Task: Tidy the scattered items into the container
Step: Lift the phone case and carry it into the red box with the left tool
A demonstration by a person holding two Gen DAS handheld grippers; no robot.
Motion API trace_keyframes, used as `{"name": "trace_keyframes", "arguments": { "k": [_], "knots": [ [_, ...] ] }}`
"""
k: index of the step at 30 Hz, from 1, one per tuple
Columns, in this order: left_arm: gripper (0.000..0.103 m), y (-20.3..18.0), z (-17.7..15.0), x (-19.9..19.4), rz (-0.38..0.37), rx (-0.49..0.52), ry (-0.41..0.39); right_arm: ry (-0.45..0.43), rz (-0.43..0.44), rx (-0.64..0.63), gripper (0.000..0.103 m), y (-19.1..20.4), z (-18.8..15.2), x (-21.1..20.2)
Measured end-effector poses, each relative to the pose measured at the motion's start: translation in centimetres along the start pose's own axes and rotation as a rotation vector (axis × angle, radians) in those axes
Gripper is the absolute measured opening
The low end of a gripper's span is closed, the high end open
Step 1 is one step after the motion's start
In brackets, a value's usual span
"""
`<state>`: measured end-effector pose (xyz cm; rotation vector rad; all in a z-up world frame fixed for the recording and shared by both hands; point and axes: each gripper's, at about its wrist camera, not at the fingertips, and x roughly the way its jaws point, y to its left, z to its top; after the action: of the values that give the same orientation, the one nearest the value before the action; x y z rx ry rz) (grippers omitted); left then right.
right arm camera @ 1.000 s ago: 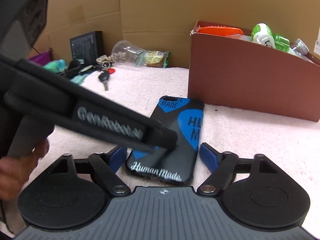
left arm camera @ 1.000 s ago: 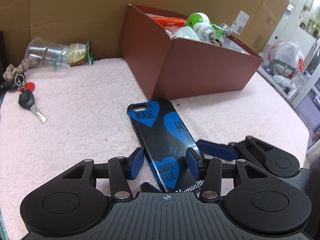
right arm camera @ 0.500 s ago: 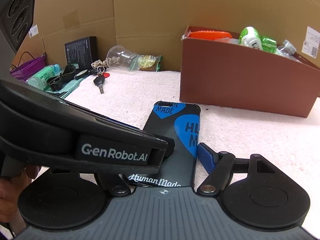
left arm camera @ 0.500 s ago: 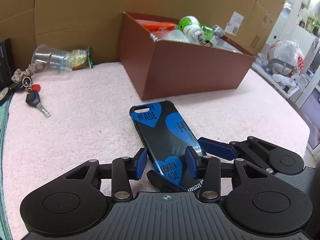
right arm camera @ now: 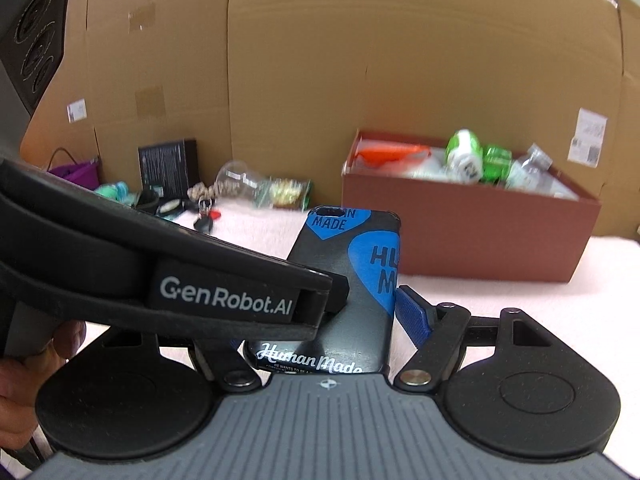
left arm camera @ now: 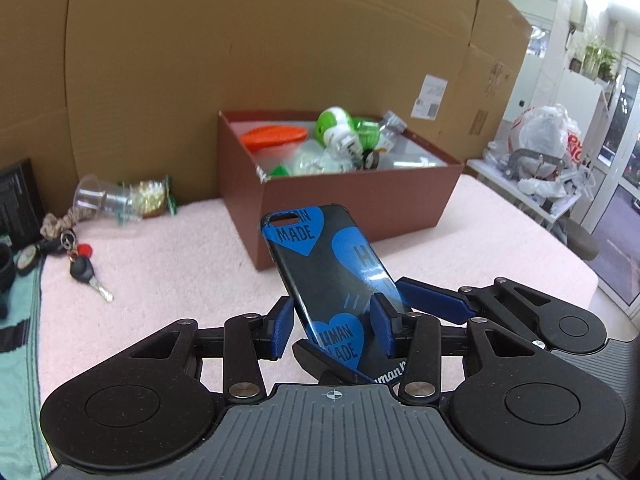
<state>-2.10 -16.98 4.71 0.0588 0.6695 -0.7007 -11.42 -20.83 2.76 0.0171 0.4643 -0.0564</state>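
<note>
The phone case (right arm camera: 352,292) reads "Human Made" — the left gripper's (left arm camera: 331,320) body reads "GenRobot.AI".

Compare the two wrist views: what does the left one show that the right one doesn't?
Left wrist only: white plastic bags and a glass door at far right. Right wrist only: a purple basket and a hand on the handle of the left gripper. Both: the phone case held clear of the pink cloth, the left gripper and right gripper shut on it, their jaws having just been closing; the brown box, tipped clear cup and keys.
</note>
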Motion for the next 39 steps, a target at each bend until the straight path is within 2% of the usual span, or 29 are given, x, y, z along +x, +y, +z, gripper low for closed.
{"name": "trace_keyframes", "arguments": {
  "k": [9,18,21,27,35,39],
  "knots": [
    [0.048,-0.6,3.0,-0.8,-0.012,0.025,-0.074,-0.086,-0.021,-0.026,0.079,-0.7,3.0,-0.5],
    [0.050,-0.8,6.3,0.4,-0.019,0.057,-0.115,-0.147,-0.037,-0.019,0.076,-2.6,6.3,0.8],
    [0.056,-0.7,7.4,1.9,-0.021,0.046,-0.112,-0.140,-0.045,-0.015,0.075,-3.4,7.3,2.1],
    [0.056,1.1,9.8,5.0,-0.049,-0.019,-0.097,-0.130,-0.074,-0.017,0.074,-4.6,8.3,4.6],
    [0.056,2.4,12.9,7.4,-0.015,-0.012,-0.098,-0.130,-0.057,-0.007,0.074,-5.7,10.6,7.5],
    [0.056,3.3,13.7,9.0,0.000,-0.014,-0.074,-0.111,-0.042,0.010,0.074,-7.0,11.6,10.7]
  ]
}}
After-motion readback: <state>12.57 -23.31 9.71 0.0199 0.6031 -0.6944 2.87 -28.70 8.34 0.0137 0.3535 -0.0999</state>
